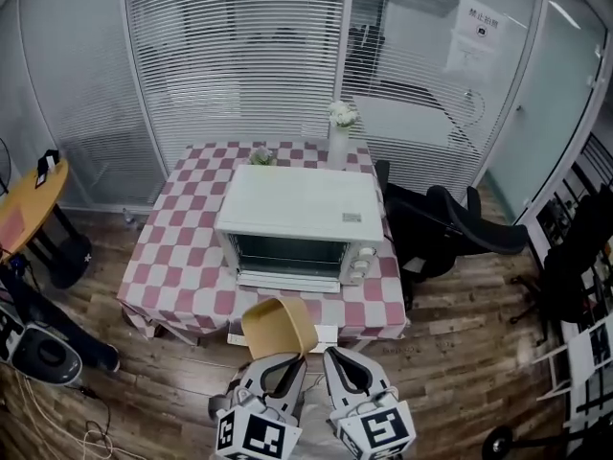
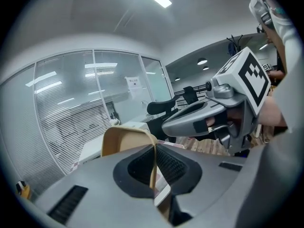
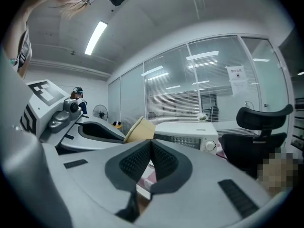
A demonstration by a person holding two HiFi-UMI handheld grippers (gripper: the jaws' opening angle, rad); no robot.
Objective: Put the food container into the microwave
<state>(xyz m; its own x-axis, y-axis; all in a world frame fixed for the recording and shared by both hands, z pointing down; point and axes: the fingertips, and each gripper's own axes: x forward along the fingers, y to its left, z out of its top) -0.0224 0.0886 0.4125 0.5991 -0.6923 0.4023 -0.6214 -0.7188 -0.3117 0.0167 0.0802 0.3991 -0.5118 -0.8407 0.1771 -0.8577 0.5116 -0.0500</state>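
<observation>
Left gripper [image 2: 154, 167] is shown closed on one thin wall of the tan food container [image 2: 124, 139], which is held tilted in the air near the front edge of the checkered table [image 1: 182, 257], not yet inside anything. Just beside it, the right gripper [image 3: 151, 148] is carried with its jaws pressed together and nothing between them. Whether the container holds anything cannot be told from these views. A grip on a single wall is judged the weakest link: the container could pivot or slide out of the pads if it is swung forward quickly, and anything in it could be tipped out by the slant. Farther on, the white microwave [image 1: 305, 209] is seen at the middle of the table with its dark glass door [image 1: 292, 254] apparently shut, so the container could be knocked against the door if it is brought in before the door has been opened by the free gripper. A hard pull there could shift the oven on the cloth or catch the knobs [image 1: 362, 262] at its right side. Behind the microwave a slim vase of flowers [image 1: 338, 142] stands close enough to be toppled if the oven is pushed back. A black office chair [image 1: 450, 223] is parked to the right, and a blind-covered glass wall [image 1: 239, 56] closes the background
</observation>
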